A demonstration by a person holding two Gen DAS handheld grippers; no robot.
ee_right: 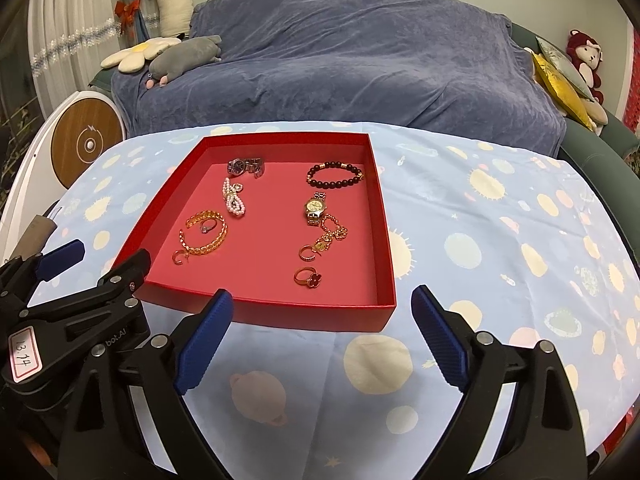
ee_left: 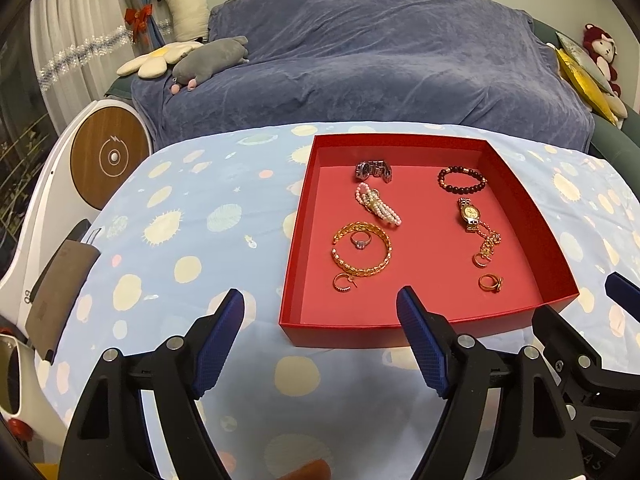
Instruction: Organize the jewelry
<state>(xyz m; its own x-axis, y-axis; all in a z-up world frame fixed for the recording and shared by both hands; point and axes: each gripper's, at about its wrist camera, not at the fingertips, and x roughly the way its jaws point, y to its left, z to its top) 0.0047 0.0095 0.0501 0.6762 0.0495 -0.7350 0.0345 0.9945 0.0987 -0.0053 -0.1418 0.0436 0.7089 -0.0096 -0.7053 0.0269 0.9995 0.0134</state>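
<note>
A red tray (ee_left: 532, 196) (ee_right: 384, 240) sits on the table and holds jewelry. On its left are a silver watch (ee_left: 373, 169), a pearl bracelet (ee_left: 378, 208), a gold bangle (ee_left: 362, 254) with a ring (ee_left: 361, 242) inside it, and a gold hoop earring (ee_left: 342, 282). On its right are a dark bead bracelet (ee_left: 462, 179), a gold watch (ee_left: 470, 213), a gold chain (ee_left: 489, 240), a hoop (ee_left: 480, 259) and a gold ring (ee_left: 491, 282). My left gripper (ee_left: 322, 300) is open and empty before the tray's near left corner. My right gripper (ee_right: 322, 300) is open and empty before its near right corner.
The table has a light blue planet-print cloth (ee_left: 200, 240). A blue-covered sofa (ee_left: 360, 60) with plush toys stands behind. A white device with a round wooden panel (ee_left: 108, 158) is at the left. A brown pouch (ee_left: 60, 288) lies at the table's left edge.
</note>
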